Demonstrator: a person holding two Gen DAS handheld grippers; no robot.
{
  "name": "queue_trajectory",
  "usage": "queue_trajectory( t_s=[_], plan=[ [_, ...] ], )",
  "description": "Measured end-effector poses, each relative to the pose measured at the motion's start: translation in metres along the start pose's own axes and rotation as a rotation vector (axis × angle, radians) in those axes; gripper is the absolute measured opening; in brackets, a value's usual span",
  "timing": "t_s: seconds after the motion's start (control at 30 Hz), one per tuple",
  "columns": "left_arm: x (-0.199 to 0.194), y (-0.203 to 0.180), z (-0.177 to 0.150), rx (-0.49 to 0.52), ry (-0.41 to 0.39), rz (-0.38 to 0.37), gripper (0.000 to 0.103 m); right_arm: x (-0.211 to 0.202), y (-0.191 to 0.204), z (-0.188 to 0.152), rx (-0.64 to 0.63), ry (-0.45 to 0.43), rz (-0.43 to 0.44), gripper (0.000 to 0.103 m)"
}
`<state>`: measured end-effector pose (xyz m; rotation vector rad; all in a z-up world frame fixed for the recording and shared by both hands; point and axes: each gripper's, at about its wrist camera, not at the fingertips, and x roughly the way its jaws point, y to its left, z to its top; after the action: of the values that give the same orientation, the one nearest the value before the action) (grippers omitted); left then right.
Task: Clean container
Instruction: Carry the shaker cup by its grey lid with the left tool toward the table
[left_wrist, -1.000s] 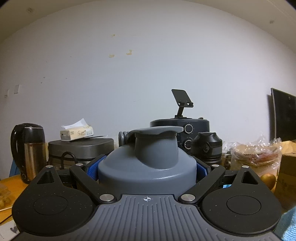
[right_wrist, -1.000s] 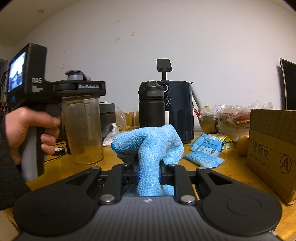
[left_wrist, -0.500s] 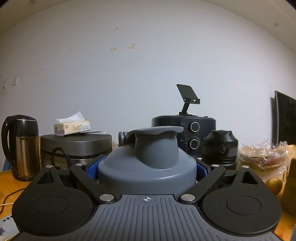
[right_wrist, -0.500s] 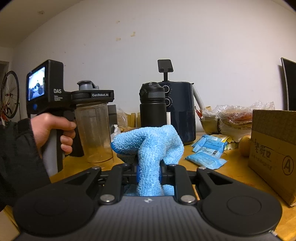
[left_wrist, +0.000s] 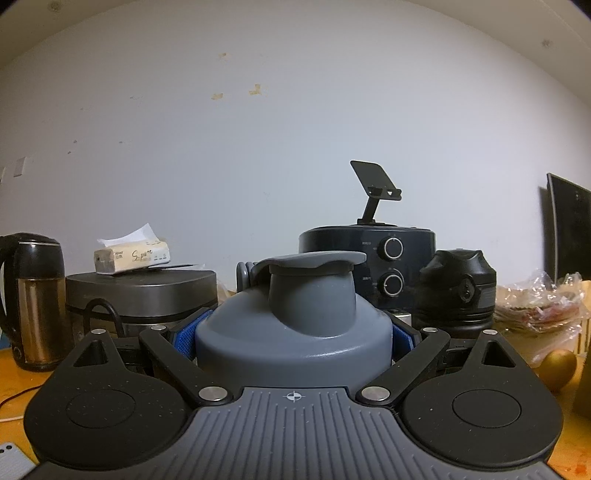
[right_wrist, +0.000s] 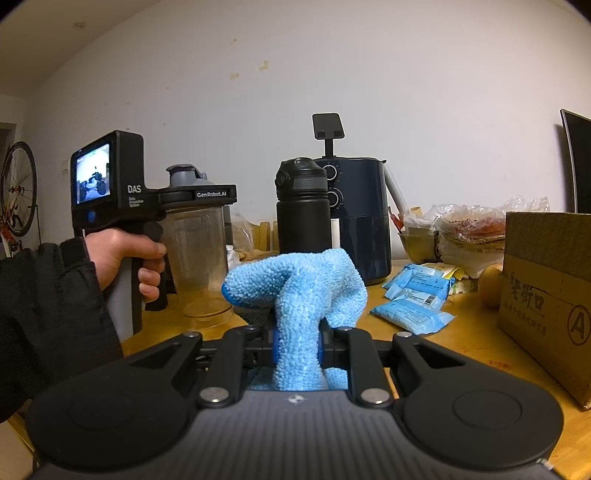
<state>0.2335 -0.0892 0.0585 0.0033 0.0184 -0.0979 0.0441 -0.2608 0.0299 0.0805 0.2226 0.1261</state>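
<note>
A clear plastic shaker bottle with a grey flip-cap lid is the container. My left gripper is shut on it just under the lid, blue pads pressed on both sides. In the right wrist view the left gripper holds the bottle upright, its base just above the wooden table. A person's hand grips the handle. My right gripper is shut on a folded blue microfibre cloth, to the right of the bottle and apart from it.
A black flask and a dark blue air fryer stand behind the cloth. Blue packets lie right of centre, a cardboard box at far right. A kettle, a grey cooker with a tissue pack sit left.
The left gripper has carried the bottle rightward, closer to the cloth. The right gripper and the cloth have stayed still.
</note>
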Motion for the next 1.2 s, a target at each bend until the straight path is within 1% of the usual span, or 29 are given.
queue_trajectory(
  t_s=[0.8,1.2],
  plan=[
    [0.048,0.008,-0.002,-0.01,0.02,-0.015,0.095,0.008,0.004,-0.002,0.002,0.015,0.004,0.015],
    [0.059,0.006,-0.008,0.005,0.035,-0.023,0.095,0.013,0.002,-0.004,0.007,0.026,0.004,0.015]
  ],
)
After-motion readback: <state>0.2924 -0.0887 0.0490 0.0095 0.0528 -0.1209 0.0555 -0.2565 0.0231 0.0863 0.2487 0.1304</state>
